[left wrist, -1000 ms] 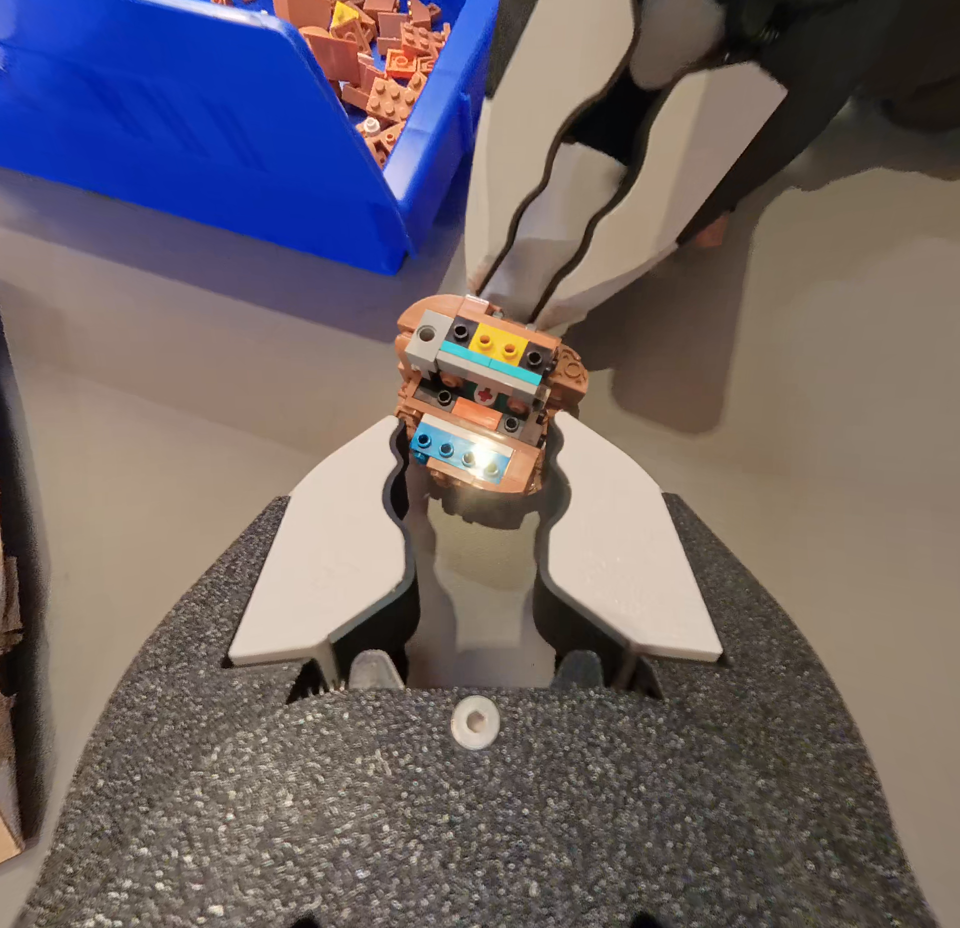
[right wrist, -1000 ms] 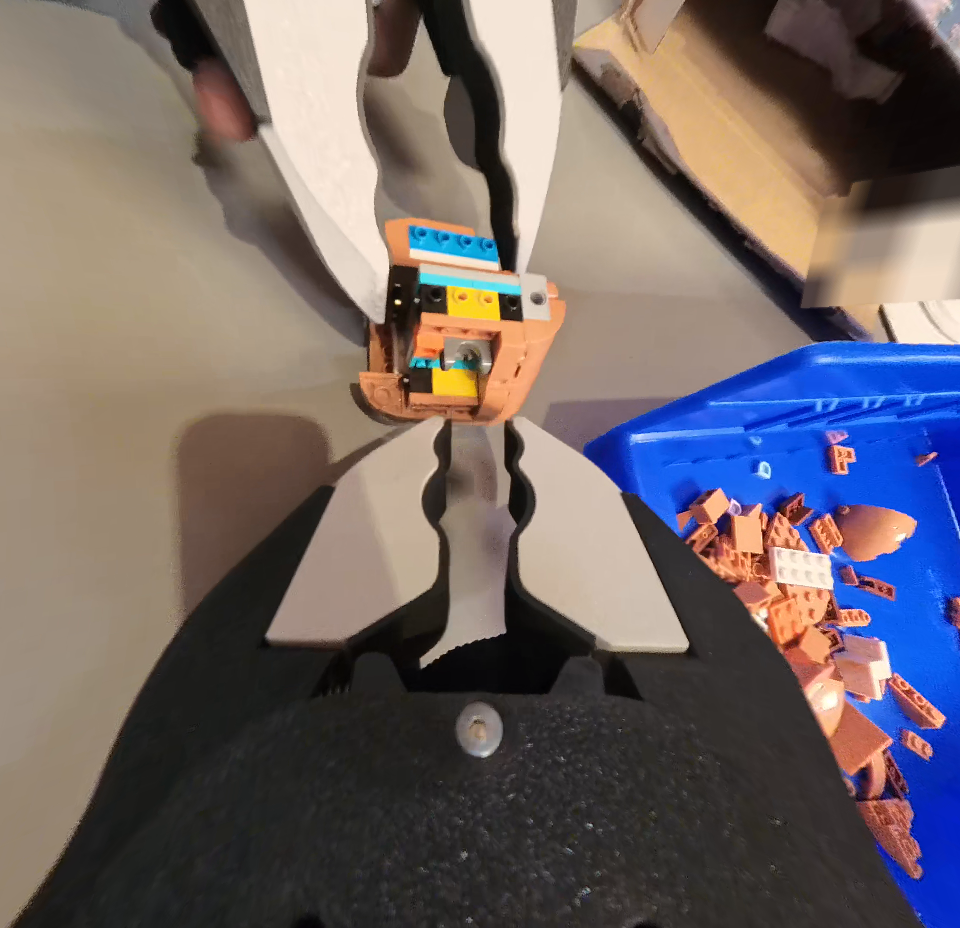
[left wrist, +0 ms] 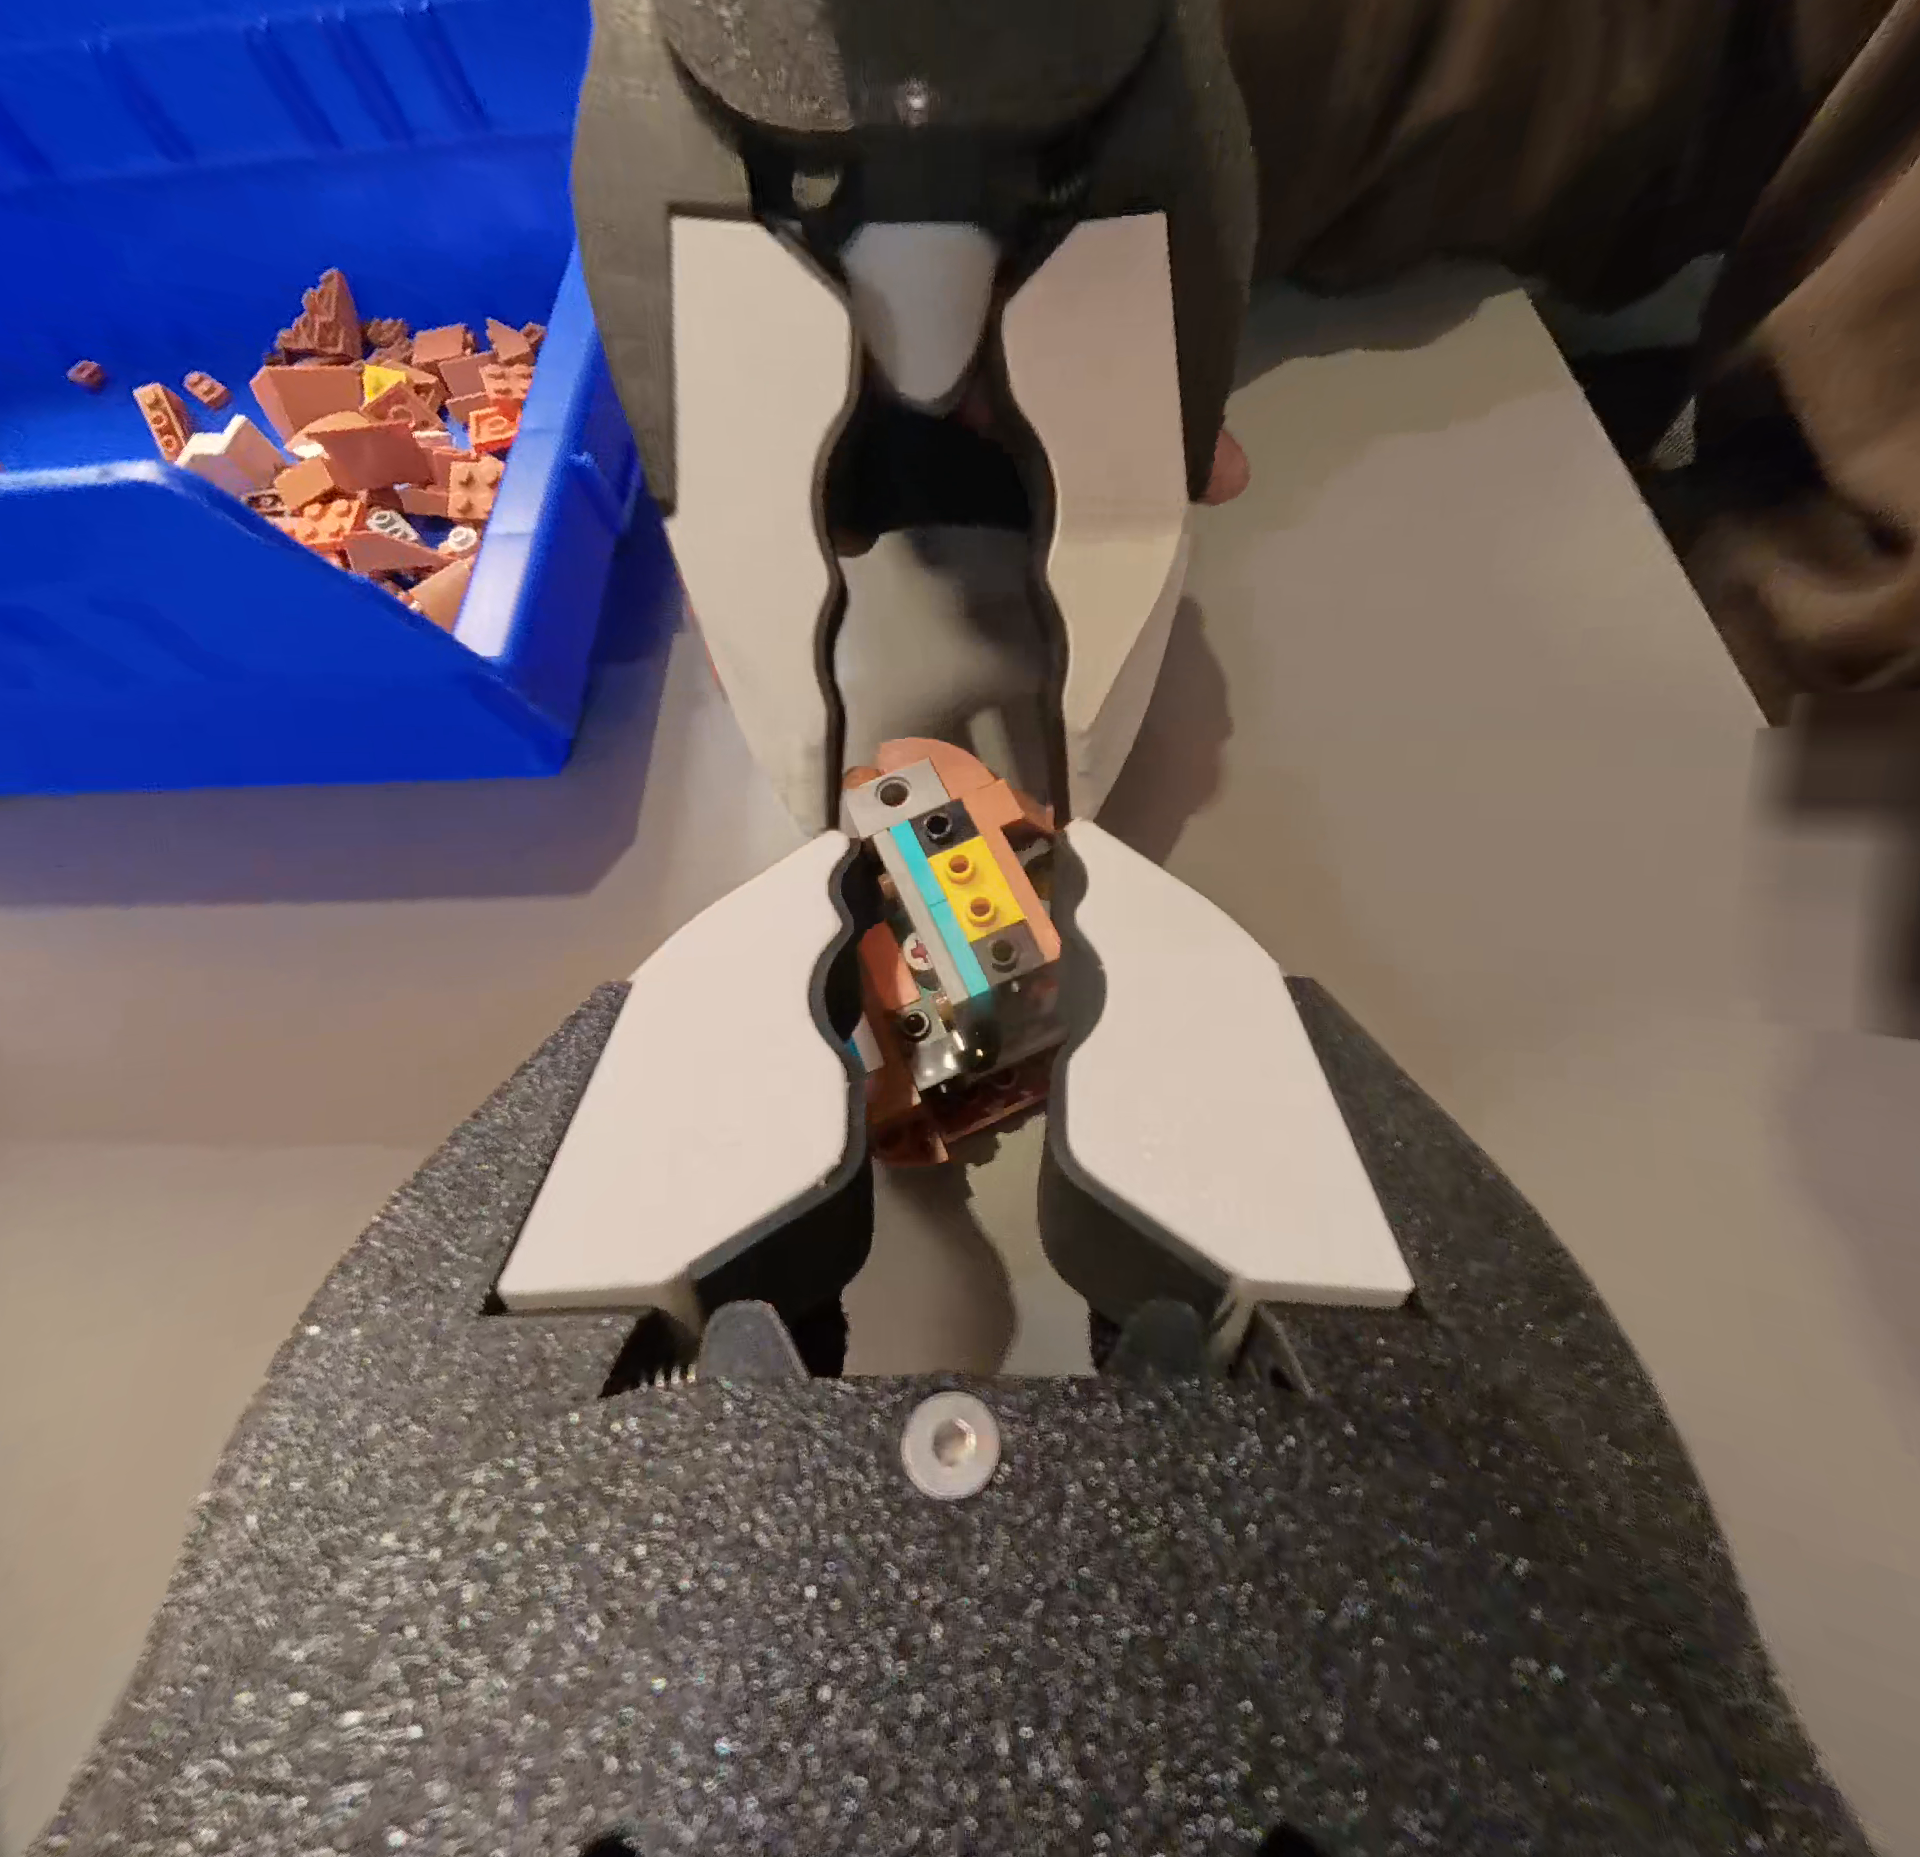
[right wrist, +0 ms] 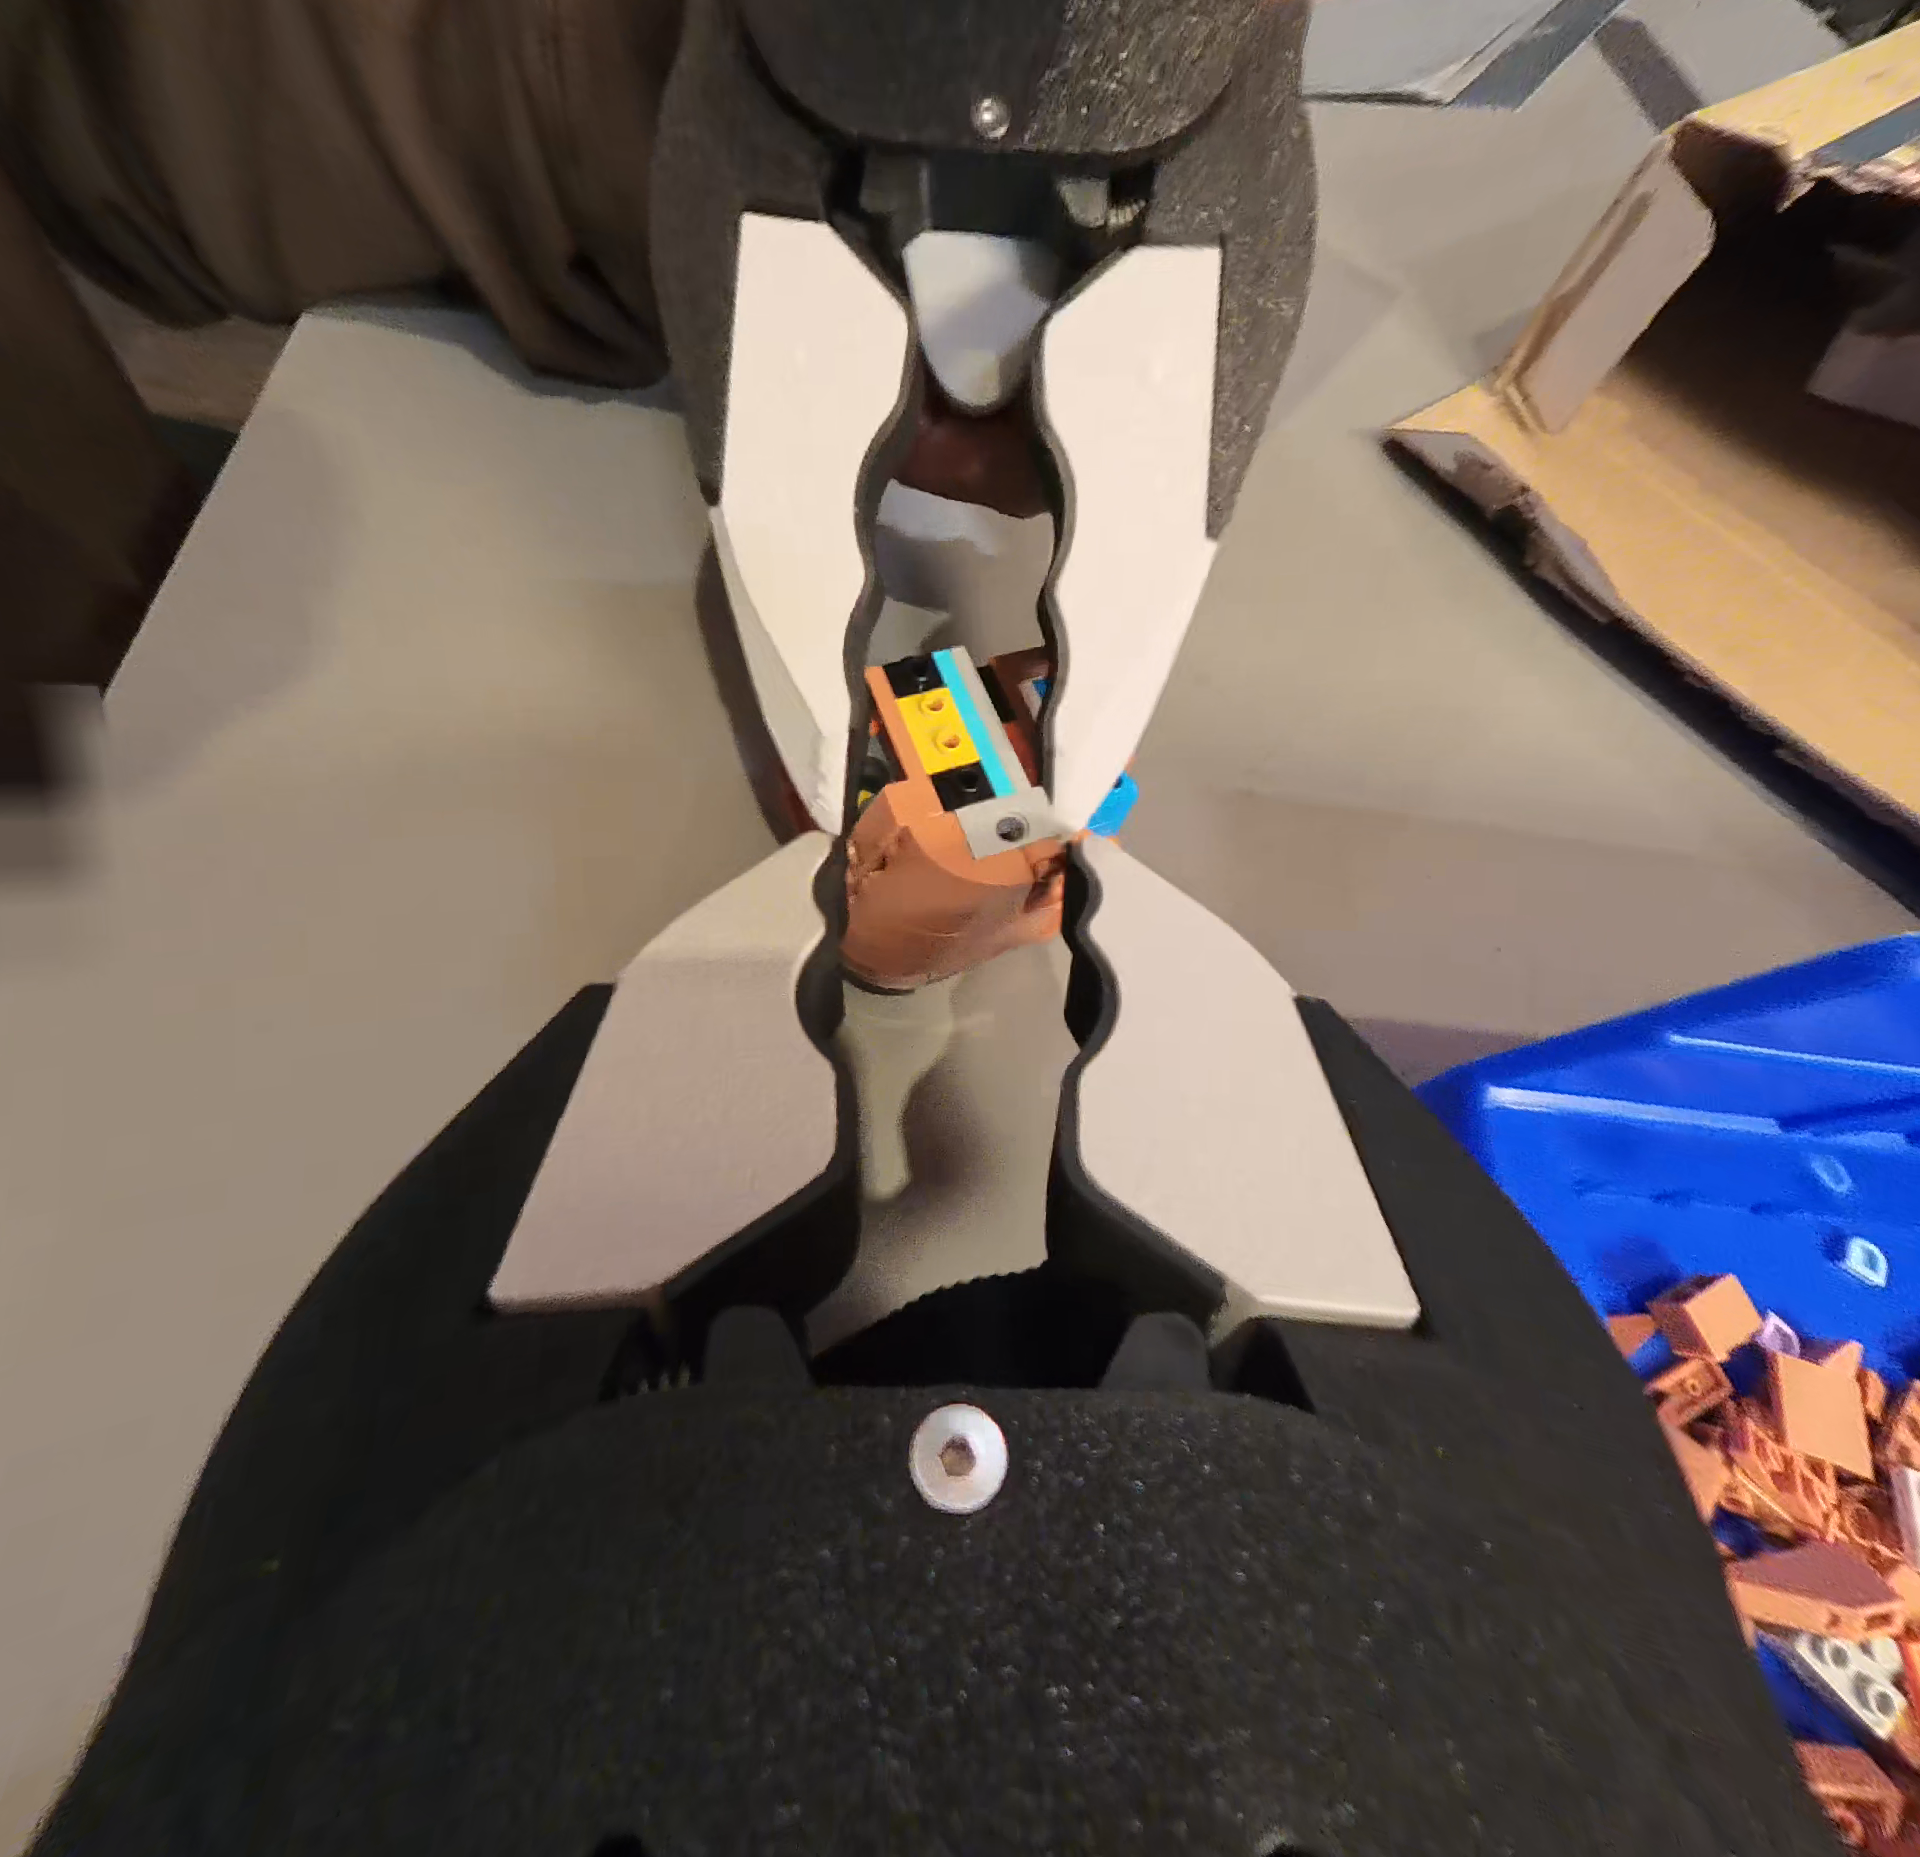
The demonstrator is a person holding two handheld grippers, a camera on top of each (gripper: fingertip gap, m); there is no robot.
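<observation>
A small brick model (left wrist: 961,934), brown with yellow, teal, grey and black pieces, hangs above the grey table between two grippers that meet tip to tip. My left gripper (left wrist: 951,846) is shut on it, and the model sits deep between its white fingers. My right gripper (left wrist: 948,818) comes in from the far side and closes on the model's far end. In the right wrist view, my right gripper (right wrist: 951,857) clasps the rounded brown end of the model (right wrist: 935,914). The left gripper (right wrist: 951,815) holds the studded part beyond.
A blue bin (left wrist: 260,685) with several loose brown bricks (left wrist: 364,457) stands at the left of the table; it also shows in the right wrist view (right wrist: 1662,1132). An open cardboard box (right wrist: 1662,519) lies at the far right. A person's dark sleeve (left wrist: 1507,93) is behind the right gripper. My two grippers' fingertips are within a few centimetres of each other.
The model has turned about a quarter turn and now sits deeper between the left fingers. The right gripper has widened and swung head-on to the left one, around the model's end.
</observation>
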